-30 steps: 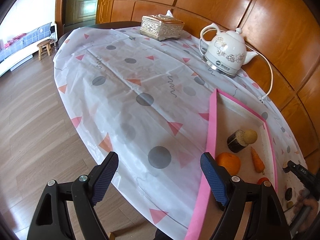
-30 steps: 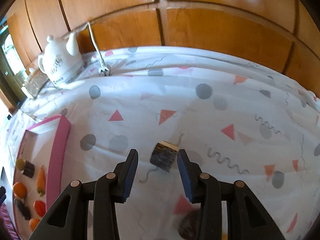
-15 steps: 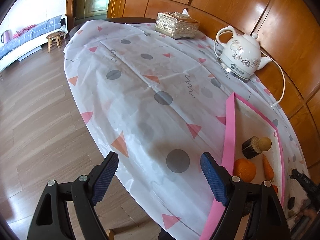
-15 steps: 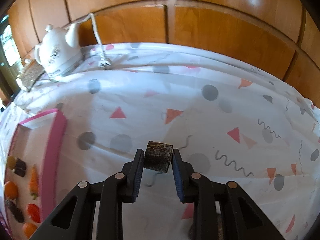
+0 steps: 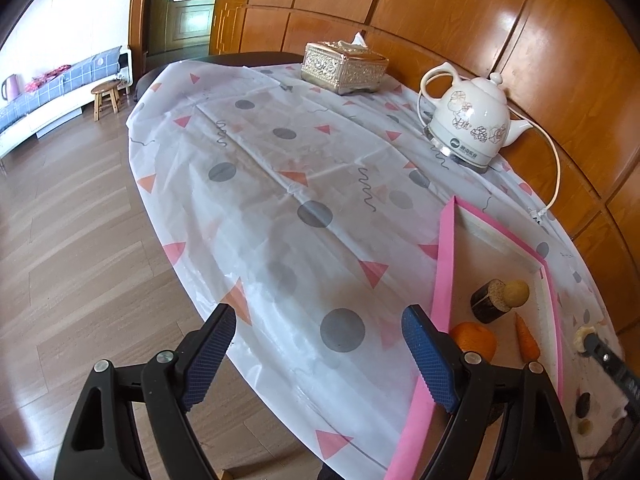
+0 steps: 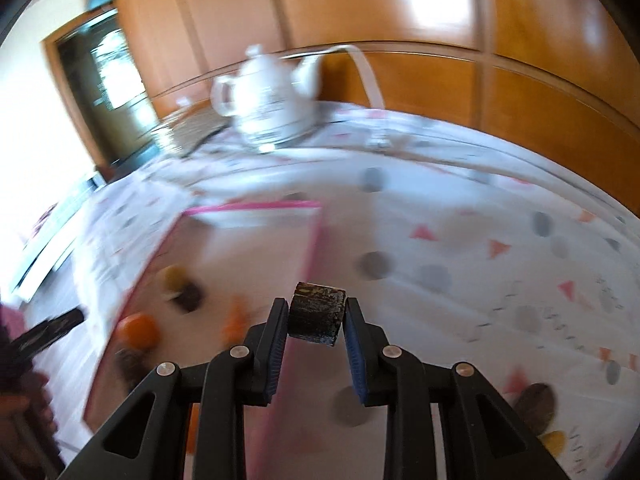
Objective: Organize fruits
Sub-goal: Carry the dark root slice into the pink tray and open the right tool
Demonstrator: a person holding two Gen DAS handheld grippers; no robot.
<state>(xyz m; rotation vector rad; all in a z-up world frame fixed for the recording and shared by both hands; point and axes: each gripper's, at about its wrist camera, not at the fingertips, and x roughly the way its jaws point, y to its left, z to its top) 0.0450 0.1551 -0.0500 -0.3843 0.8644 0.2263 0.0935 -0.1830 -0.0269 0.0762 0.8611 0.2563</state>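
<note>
My right gripper (image 6: 317, 312) is shut on a dark, bark-skinned stub of a toy fruit (image 6: 317, 314) and carries it above the right rim of the pink tray (image 6: 312, 240). The right wrist view is blurred by motion. In the tray (image 5: 447, 256) lie an orange (image 5: 474, 340), a carrot (image 5: 527, 342), a dark stub with a tan round piece (image 5: 496, 300). My left gripper (image 5: 320, 356) stands open over the patterned tablecloth near the table's edge, holding nothing. The tip of my right gripper (image 5: 588, 340) shows at the right of the left wrist view.
A white kettle (image 5: 472, 124) with a cord and a gold tissue box (image 5: 344, 66) stand at the back by the wooden wall. More small fruits (image 6: 540, 402) lie on the cloth at lower right. The table edge drops to wooden floor (image 5: 60, 240) at the left.
My right gripper closed on the dark stub, lifted it off the cloth and swung it left toward the pink tray. The left gripper stayed open and only shifted slightly.
</note>
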